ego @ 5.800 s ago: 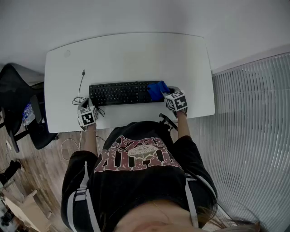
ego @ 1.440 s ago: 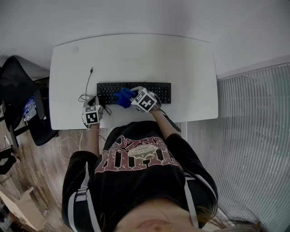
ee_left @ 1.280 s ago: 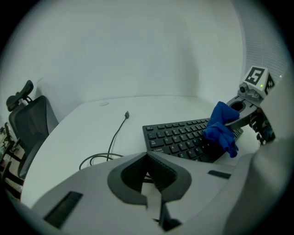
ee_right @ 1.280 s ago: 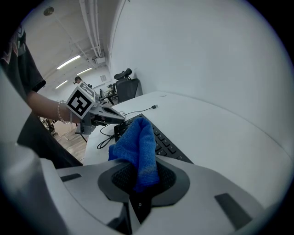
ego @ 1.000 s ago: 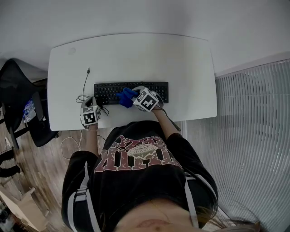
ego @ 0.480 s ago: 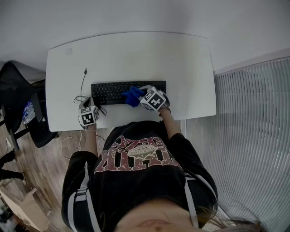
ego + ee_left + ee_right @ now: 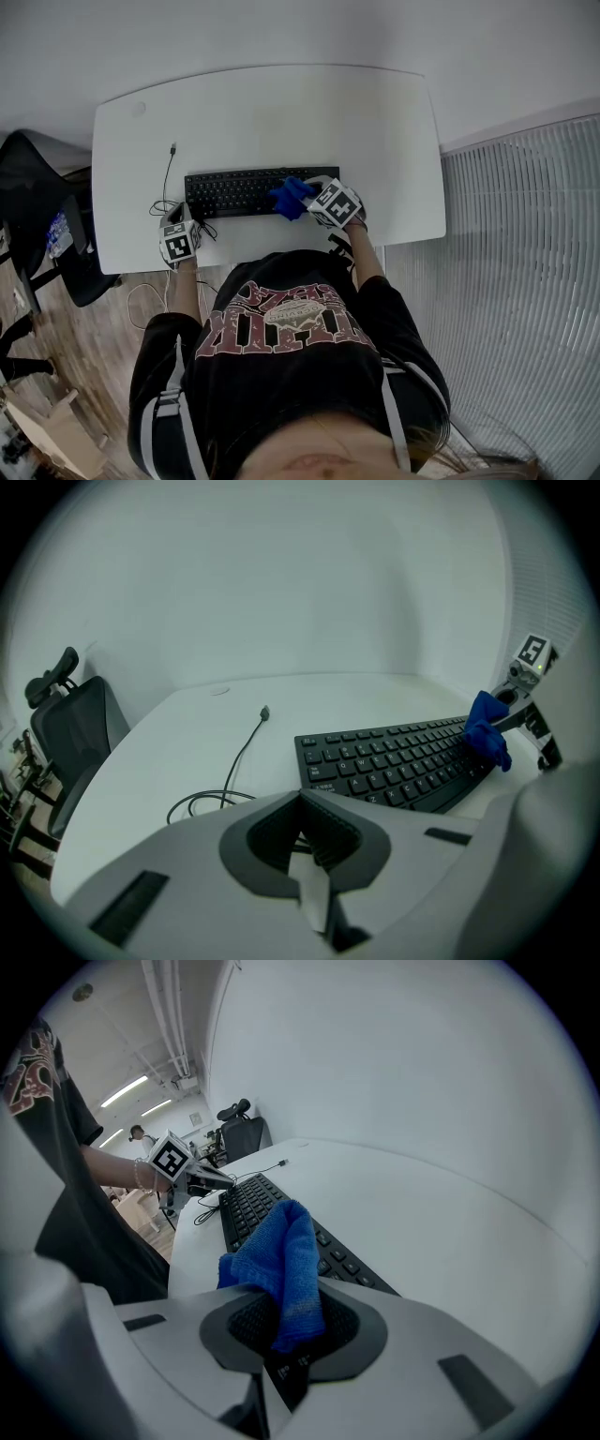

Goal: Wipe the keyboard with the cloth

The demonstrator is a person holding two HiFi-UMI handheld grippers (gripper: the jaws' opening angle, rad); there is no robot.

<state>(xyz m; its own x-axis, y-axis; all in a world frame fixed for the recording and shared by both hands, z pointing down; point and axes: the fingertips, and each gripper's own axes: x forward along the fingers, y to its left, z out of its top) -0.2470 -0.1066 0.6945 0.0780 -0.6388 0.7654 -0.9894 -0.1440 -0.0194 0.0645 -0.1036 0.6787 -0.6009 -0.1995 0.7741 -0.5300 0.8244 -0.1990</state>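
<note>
One blue cloth [image 7: 291, 198], pinched in the right gripper [image 7: 312, 197], rests on the keyboard [image 7: 234, 192]; left gripper [image 7: 180, 216] closed, empty, nearby.

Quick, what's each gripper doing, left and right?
Left gripper: closed, nothing between its jaws.
Right gripper: closed on the blue cloth.

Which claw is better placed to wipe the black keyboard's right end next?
Right. The right claw is shut on the blue microfibre cloth, over the right part of the black keyboard. The left claw is shut, empty, off the keyboard's left end.
</note>
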